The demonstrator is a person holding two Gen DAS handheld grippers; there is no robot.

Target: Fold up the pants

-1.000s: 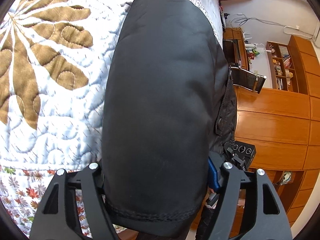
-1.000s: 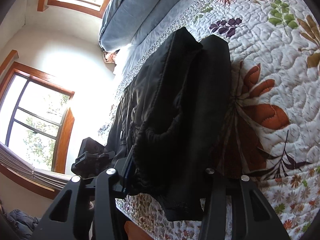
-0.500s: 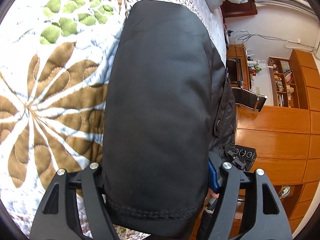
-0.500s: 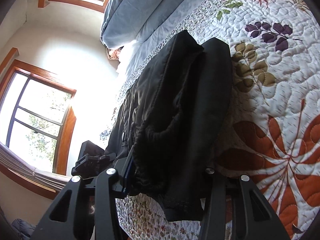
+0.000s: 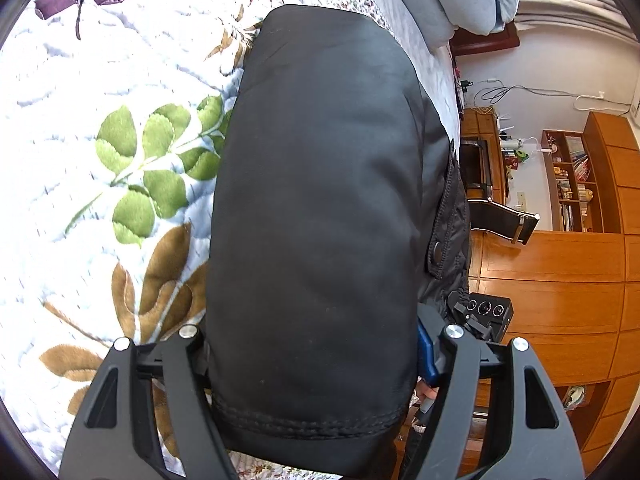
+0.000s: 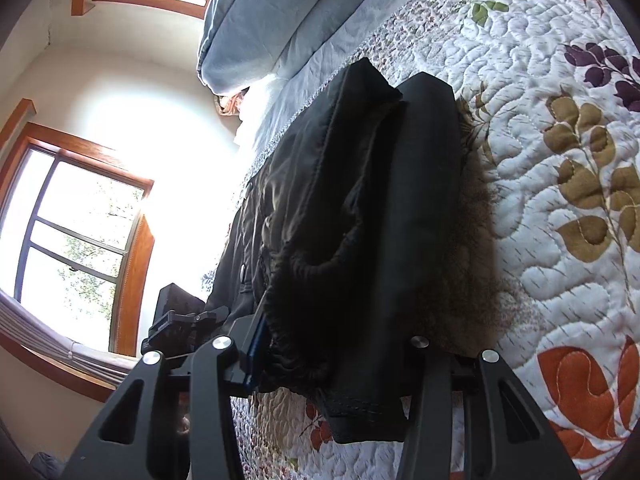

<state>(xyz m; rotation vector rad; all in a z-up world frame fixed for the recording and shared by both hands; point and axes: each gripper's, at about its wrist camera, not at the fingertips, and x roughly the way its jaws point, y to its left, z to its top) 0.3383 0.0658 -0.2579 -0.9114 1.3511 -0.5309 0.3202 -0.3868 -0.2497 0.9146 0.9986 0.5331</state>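
Both my grippers hold the black pants over the bed. The left gripper (image 5: pixel 316 396) has its jaws set wide around the hem end of the black pants (image 5: pixel 316 208), the fabric filling the whole gap between the two fingers; the stitched hem hangs just past them toward the camera. The right gripper (image 6: pixel 320 364) is likewise clamped about a thick bunch of the same pants (image 6: pixel 360 240), gathered waistband and a flat leg layer wedged between its fingers, with a hemmed corner drooping below.

From my left wrist view the pants stretch away as a smooth dark panel, a snap button (image 5: pixel 437 247) showing on a pocket flap at their right edge. From the right wrist view they lie doubled, one layer over another, casting a shadow on the quilt.

Beneath lies a white quilted bedspread (image 5: pixel 100 208) printed with green, brown and purple leaves. A pale blue pillow (image 6: pixel 256 16) sits at the far end. Wooden cabinets (image 5: pixel 560 280) and a bookshelf (image 5: pixel 576 184) stand to the right, a wood-framed window (image 6: pixel 76 248) to the left.
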